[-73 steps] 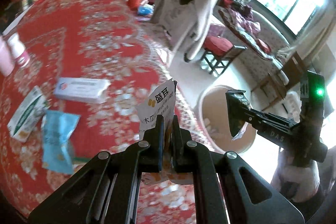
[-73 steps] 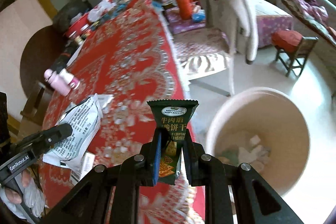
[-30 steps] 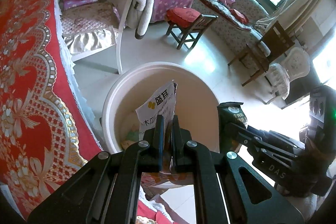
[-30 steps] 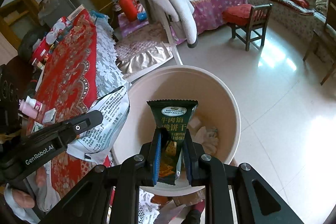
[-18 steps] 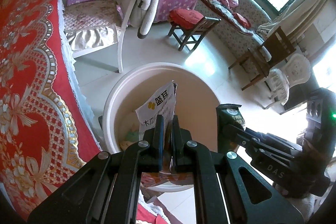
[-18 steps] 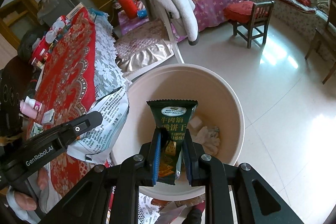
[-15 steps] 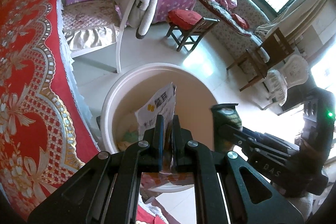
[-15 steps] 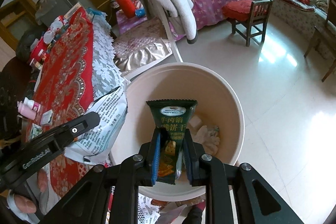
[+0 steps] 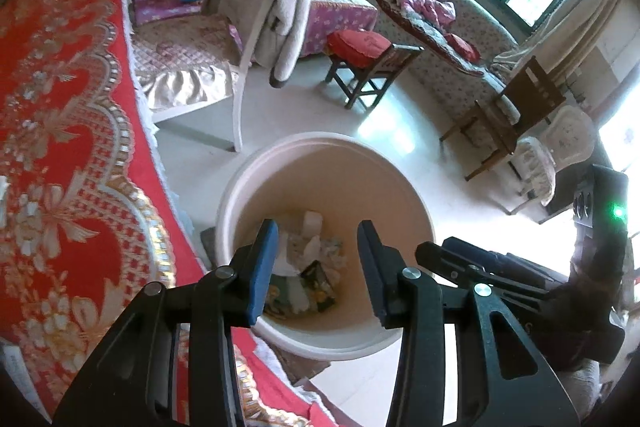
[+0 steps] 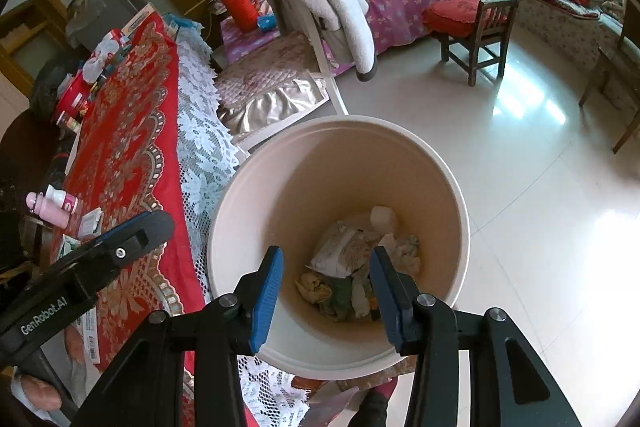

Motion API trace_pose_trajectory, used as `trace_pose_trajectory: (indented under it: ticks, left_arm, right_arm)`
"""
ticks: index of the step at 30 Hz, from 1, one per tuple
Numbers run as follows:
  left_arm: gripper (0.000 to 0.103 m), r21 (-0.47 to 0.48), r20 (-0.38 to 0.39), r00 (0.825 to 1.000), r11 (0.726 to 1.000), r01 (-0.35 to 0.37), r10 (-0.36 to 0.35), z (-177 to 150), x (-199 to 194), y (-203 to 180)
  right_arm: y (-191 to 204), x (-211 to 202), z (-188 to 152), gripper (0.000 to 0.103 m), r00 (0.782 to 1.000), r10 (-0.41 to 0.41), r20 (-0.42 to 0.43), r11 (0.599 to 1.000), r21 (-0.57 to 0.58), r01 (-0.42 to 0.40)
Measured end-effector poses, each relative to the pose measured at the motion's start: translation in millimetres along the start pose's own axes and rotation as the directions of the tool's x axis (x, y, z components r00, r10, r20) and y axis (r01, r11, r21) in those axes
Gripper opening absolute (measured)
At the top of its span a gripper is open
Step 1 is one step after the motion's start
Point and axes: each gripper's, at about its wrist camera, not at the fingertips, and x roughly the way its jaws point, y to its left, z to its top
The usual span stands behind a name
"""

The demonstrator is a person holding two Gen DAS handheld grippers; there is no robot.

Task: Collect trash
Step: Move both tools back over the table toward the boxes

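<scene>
Now both wrappers had gone from the tongs. The left tongs (image 9: 316, 263) had just been opening and stood apart with nothing between them; the white snack packet (image 10: 340, 253) they had clamped a moment before lay in the bin (image 10: 452, 183) directly below, on the heap of trash. The right tongs (image 10: 326, 281) had likewise just been opening and were empty, and the green biscuit wrapper (image 9: 318, 285) they had carried showed down among the litter under the left tongs. By my reading this drop was done, and the remaining packets sat back on the bench (image 10: 128, 115), to the left of both tongs. Both hands hung over the bin mouth, pitched steeply downward, side by side, the right tongs just right of the left.
</scene>
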Motion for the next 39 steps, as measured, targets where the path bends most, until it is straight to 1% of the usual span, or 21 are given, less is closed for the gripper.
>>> trace_pose_trajectory:
  ticks: [8, 15, 24, 32, 39]
  left_arm:
    - [0.039, -0.015, 0.026, 0.998, 0.998, -0.065, 0.065, -5, -21, 24]
    - [0.039, -0.032, 0.054, 0.993, 0.994, -0.107, 0.108, -10, -43, 45]
    - [0.039, -0.082, 0.085, 0.983, 0.984, -0.157, 0.164, -18, -74, 84]
    - [0.039, -0.142, 0.098, 0.971, 0.969, -0.201, 0.216, -29, -101, 123]
    - [0.039, -0.221, 0.088, 0.959, 0.944, -0.244, 0.268, -45, -125, 171]
  right_arm:
    - [26, -3, -1, 0.043, 1.000, 0.011, 0.007, 0.999, -0.035, -0.010]
    - [59, -2, 2, 0.044, 0.999, 0.037, 0.011, 0.996, -0.078, -0.036]
    - [106, 6, 1, 0.044, 0.997, 0.074, -0.007, 0.986, -0.147, -0.074]
    - [148, 15, -1, 0.045, 0.993, 0.111, -0.031, 0.972, -0.206, -0.115]
    - [194, 31, -8, 0.045, 0.987, 0.144, -0.073, 0.951, -0.264, -0.158]
